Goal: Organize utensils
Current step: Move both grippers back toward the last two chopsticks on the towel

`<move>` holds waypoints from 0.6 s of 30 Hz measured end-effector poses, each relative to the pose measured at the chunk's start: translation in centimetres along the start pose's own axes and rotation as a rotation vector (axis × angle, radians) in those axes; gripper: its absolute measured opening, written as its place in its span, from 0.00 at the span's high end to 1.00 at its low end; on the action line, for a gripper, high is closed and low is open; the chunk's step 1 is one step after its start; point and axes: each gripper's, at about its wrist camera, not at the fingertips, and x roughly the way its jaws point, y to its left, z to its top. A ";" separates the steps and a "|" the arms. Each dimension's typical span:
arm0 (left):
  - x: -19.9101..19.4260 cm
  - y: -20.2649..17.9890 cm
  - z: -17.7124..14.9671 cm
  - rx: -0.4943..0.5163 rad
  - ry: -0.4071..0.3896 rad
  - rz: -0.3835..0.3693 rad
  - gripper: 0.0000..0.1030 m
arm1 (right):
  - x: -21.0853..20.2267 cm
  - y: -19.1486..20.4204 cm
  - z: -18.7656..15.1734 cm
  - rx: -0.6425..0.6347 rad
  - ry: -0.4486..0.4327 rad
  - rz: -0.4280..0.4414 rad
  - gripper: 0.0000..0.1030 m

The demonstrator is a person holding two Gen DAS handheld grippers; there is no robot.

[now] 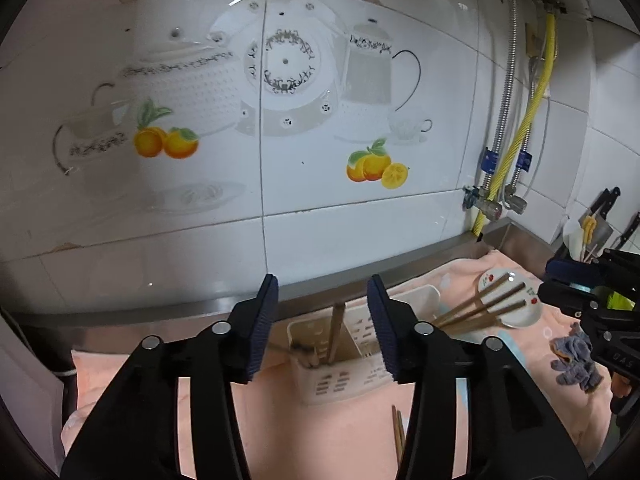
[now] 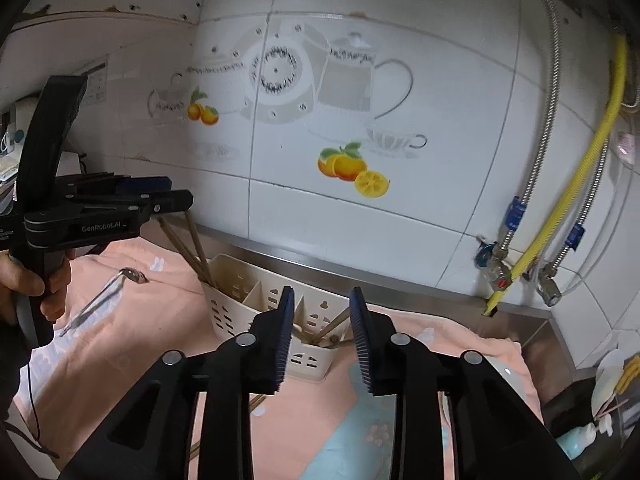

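While both my tongs are hovering over the pink towel, I am looking past them at the cream utensil caddy that is standing against the steel ledge at the far side. My left gripper is standing about half open with nothing between its pads; the caddy is lying straight ahead of it and slightly below, with a few brown chopsticks already leaning upright in its left compartment. My right gripper is standing narrower, also empty, and it is pointing at the caddy's right compartment, where more sticks are resting.

What I am judging as the next target is the bundle of chopsticks lying across the small flowered plate. From the left wrist view that plate is sitting to the right of the caddy, and the sticks' long axis is running from near-left to far-right, tips up on the plate. My right gripper is hanging just beside that plate, so that hand seems the nearer one. A metal spoon is lying on the towel to the left, nearer my left hand, and a loose pair of sticks is lying on the towel just below my left tongs.
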 end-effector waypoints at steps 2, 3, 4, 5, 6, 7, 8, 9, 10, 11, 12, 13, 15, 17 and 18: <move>-0.9 0.1 -0.6 -0.003 -0.003 0.001 0.46 | -1.0 0.5 -0.6 -0.001 -0.015 -0.003 0.61; -1.6 0.1 -1.1 -0.004 -0.005 0.001 0.40 | -1.6 0.9 -1.0 0.001 -0.024 -0.001 0.59; -2.0 0.1 -1.4 -0.004 -0.006 0.003 0.36 | -2.1 1.3 -1.5 0.003 -0.031 0.001 0.58; -2.6 0.1 -1.9 -0.005 -0.008 0.009 0.32 | -2.5 1.6 -1.9 0.004 -0.033 0.007 0.55; -3.1 0.1 -2.4 -0.004 -0.010 0.013 0.31 | -2.7 1.9 -2.2 0.006 -0.033 0.013 0.52; -3.5 0.2 -2.8 -0.005 -0.009 0.013 0.31 | -3.1 2.5 -2.9 0.009 -0.032 0.021 0.51; -4.0 0.3 -3.4 -0.011 -0.007 0.014 0.27 | -3.4 3.0 -3.5 0.009 -0.031 0.026 0.49; -4.5 0.4 -4.0 -0.019 -0.005 0.015 0.23 | -3.6 3.6 -4.2 0.012 -0.025 0.033 0.45; -4.7 0.6 -4.5 -0.024 -0.004 0.015 0.23 | -3.6 4.0 -4.8 0.014 -0.018 0.040 0.43; -5.1 0.7 -5.0 -0.028 -0.001 0.017 0.22 | -3.7 4.6 -5.6 0.017 -0.009 0.046 0.38; -5.4 0.8 -5.6 -0.031 0.003 0.019 0.20 | -3.8 5.2 -6.4 0.019 -0.001 0.050 0.35; -5.7 1.0 -6.3 -0.035 0.007 0.022 0.19 | -3.7 5.7 -7.2 0.020 0.007 0.053 0.34; -6.2 1.3 -7.4 -0.042 0.012 0.028 0.15 | -3.6 6.5 -8.6 0.029 0.025 0.058 0.27; -6.5 1.6 -8.6 -0.044 0.026 0.037 0.13 | -3.4 7.3 -10.4 0.051 0.053 0.078 0.25; -6.6 1.8 -9.3 -0.047 0.036 0.041 0.13 | -3.3 7.8 -11.2 0.060 0.066 0.087 0.22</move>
